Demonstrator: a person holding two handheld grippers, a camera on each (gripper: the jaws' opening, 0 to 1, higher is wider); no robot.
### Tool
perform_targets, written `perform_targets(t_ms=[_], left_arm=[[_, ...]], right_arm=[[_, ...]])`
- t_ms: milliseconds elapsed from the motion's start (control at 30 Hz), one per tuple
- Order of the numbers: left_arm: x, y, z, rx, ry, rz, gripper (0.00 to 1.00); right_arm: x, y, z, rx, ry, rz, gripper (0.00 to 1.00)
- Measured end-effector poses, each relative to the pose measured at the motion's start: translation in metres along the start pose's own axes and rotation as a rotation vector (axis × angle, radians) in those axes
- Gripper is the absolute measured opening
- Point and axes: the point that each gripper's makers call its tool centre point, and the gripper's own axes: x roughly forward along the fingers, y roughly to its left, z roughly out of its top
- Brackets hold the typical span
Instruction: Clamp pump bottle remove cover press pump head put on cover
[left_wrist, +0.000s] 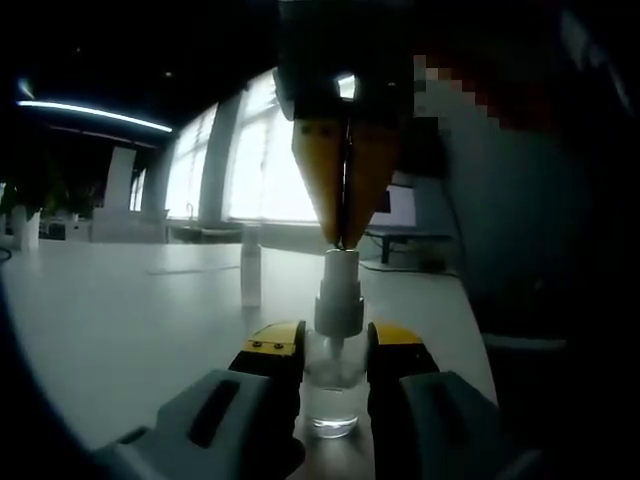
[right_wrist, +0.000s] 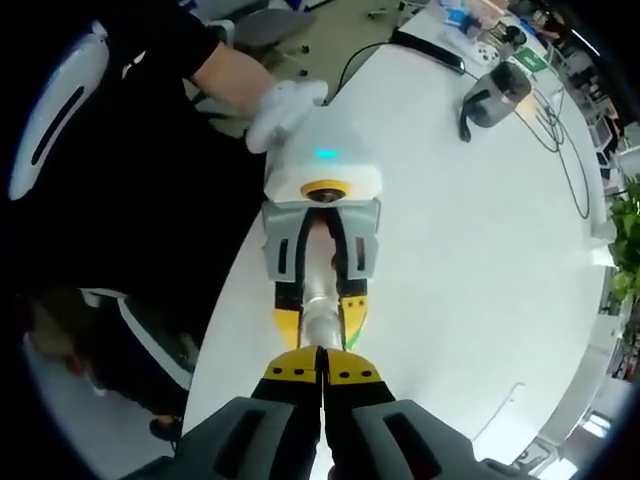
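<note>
1. The pump bottle stands low in the middle of the left gripper view, on the white bench.
2. My left tool holds its clear body from both sides.
3. My right tool comes down from the top, pinched tight together, tips on the pump head.
4. The cover stands further back, left of the bottle.
5. In the right gripper view, my right tool points down at the bottle in my left tool.

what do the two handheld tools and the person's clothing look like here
Both tools have grey moulded bodies ending in yellow-and-black jaw tips. In the right gripper view, the left tool shows a white housing with a small teal light and an orange-ringed lens, and its grey body has black slots. The right tool has yellow pads dotted with black screws. The person wears a white glove and a dark sleeve.
</note>
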Motion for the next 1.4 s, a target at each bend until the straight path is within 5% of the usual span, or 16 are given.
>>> perform_targets(t_ms=[1400], left_arm=[[-0.0004, -0.0008, 0.0, -0.003, -0.001, -0.004, 0.16]], right_arm=[[0.0045, 0.0008, -0.0027, -0.004, 0.039, 0.025, 0.0]])
